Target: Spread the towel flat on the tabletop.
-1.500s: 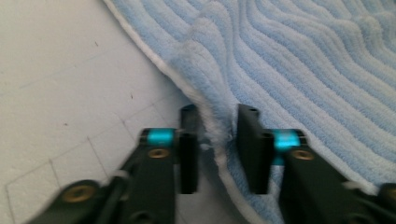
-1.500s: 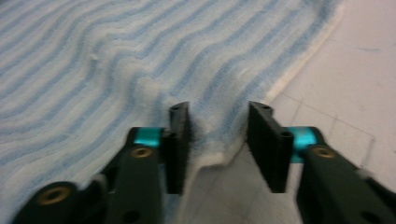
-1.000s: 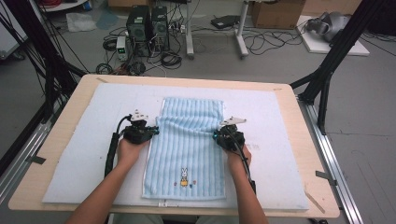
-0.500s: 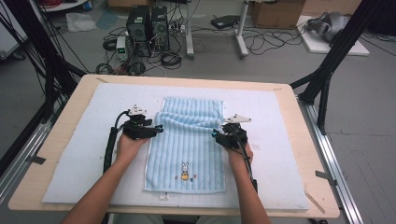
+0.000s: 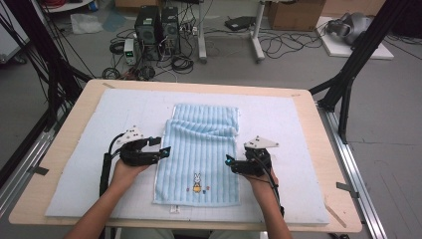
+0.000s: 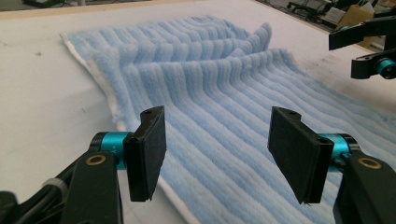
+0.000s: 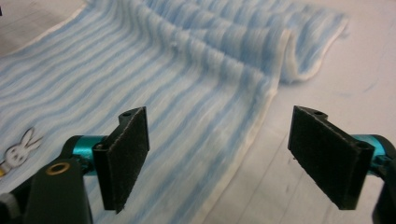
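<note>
Towel (image 5: 201, 149): light-blue terry cloth, ribbed pile, matt, white hemmed edge. Under the towel, mat (image 5: 74, 149): white, matt, fine-textured cloth. Table (image 5: 318, 149) around the mat: pale wood, smooth. Left gripper (image 6: 219, 154) and right gripper (image 7: 219, 158): black matt rough pads, glossy teal metal fittings.

Light wooden tabletop (image 5: 318, 149) with rounded corners, covered by a white padded mat (image 5: 288, 129). Grey concrete floor (image 5: 388, 114) beyond it. Two black computer towers (image 5: 158, 25) stand on the floor amid tangled black cables (image 5: 278, 45). Brown cardboard box (image 5: 293, 14) far right. Black metal frame struts (image 5: 356, 59) flank the tabletop; aluminium rails (image 5: 356, 174) run along its sides.
</note>
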A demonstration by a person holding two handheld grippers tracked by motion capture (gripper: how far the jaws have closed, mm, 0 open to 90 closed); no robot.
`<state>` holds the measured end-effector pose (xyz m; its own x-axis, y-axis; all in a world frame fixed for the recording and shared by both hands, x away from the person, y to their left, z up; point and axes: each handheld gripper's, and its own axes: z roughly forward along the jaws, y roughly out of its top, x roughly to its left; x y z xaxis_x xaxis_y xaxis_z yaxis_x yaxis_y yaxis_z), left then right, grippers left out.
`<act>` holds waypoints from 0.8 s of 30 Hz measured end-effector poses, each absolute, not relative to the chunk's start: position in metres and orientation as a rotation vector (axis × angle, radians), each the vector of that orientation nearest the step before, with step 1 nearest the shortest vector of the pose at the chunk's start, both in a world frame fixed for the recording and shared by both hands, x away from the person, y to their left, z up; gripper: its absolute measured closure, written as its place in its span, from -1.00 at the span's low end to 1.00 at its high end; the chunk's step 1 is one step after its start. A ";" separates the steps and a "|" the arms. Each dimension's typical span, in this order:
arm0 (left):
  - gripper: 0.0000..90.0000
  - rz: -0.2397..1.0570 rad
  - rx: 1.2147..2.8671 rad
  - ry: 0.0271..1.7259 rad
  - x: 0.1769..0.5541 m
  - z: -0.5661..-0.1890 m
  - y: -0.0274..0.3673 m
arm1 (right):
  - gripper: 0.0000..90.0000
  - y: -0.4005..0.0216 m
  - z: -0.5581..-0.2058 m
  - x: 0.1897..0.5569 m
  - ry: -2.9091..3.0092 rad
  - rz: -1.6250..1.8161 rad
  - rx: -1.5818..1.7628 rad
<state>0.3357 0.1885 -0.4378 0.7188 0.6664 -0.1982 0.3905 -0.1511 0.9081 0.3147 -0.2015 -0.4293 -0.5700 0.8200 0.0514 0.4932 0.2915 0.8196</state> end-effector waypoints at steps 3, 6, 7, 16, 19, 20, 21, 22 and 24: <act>-0.14 0.291 1.786 0.848 0.329 -0.443 0.193 | -0.65 -0.202 -0.437 0.308 2.219 1.157 1.181; -0.12 0.275 1.807 0.863 0.324 -0.448 0.195 | -0.65 -0.199 -0.441 0.304 2.266 1.139 1.178; -0.09 0.273 1.808 0.865 0.323 -0.449 0.196 | -0.57 -0.198 -0.441 0.303 2.272 1.145 1.185; 0.03 0.233 1.872 0.890 0.316 -0.450 0.187 | 0.22 -0.203 -0.442 0.286 2.307 1.162 1.189; 0.04 0.222 1.896 0.887 0.315 -0.450 0.182 | 0.27 -0.203 -0.443 0.284 2.320 1.143 1.186; 0.05 0.211 1.899 0.891 0.314 -0.451 0.181 | 0.30 -0.203 -0.443 0.284 2.322 1.141 1.189; 0.07 0.209 1.912 0.887 0.314 -0.451 0.180 | 0.32 -0.203 -0.444 0.284 2.328 1.131 1.189; 0.11 0.207 1.923 0.885 0.313 -0.451 0.178 | 0.36 -0.203 -0.445 0.284 2.335 1.116 1.187; 0.14 0.207 1.943 0.886 0.311 -0.451 0.176 | 0.41 -0.202 -0.447 0.284 2.339 1.104 1.189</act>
<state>0.3110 0.1761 -0.4512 0.7224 0.6584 -0.2116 0.4960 -0.2801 0.8219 0.2841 -0.2025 -0.4472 -0.6156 0.7841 0.0786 0.5589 0.3641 0.7450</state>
